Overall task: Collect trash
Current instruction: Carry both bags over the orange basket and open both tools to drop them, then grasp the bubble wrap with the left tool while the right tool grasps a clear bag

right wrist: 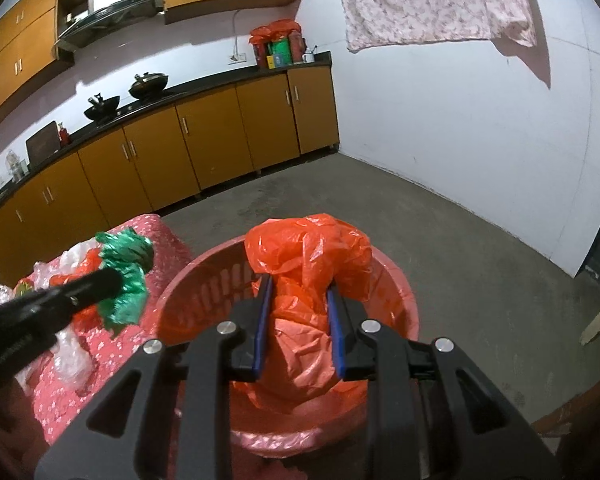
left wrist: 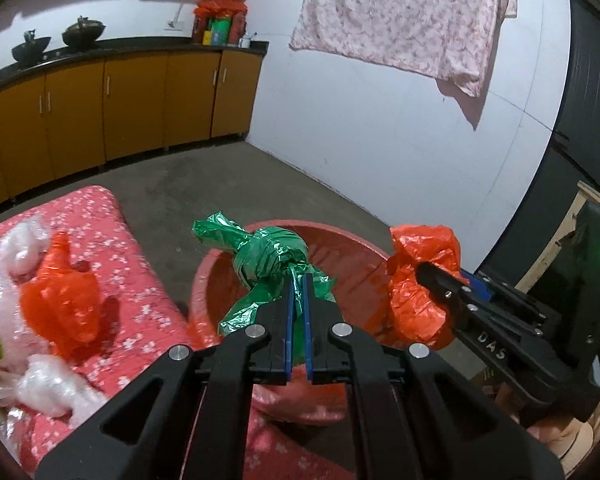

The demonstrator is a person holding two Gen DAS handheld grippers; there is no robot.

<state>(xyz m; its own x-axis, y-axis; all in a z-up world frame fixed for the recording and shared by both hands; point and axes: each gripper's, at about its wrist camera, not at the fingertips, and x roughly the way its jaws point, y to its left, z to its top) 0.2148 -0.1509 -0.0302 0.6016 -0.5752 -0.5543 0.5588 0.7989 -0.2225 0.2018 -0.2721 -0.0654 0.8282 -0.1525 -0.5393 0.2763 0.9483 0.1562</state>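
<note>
My left gripper (left wrist: 298, 280) is shut on a knotted green plastic bag (left wrist: 268, 256) and holds it above the red basket (left wrist: 220, 276). My right gripper (right wrist: 300, 284) is shut on a crumpled orange plastic bag (right wrist: 308, 252) over the same basket (right wrist: 204, 280). The right gripper with its orange bag (left wrist: 420, 284) shows at the right of the left wrist view. The left gripper's green bag (right wrist: 126, 276) shows at the left of the right wrist view. Another orange bag (left wrist: 60, 300) and clear plastic wrap (left wrist: 24, 252) lie on the pink flowered cloth (left wrist: 112, 240).
The basket stands on a grey concrete floor (right wrist: 440, 248) beside the cloth-covered surface. Orange kitchen cabinets (right wrist: 220, 140) run along the back wall. A pink sheet (left wrist: 404, 12) hangs on the white wall. A wooden frame (left wrist: 588, 216) stands at the far right.
</note>
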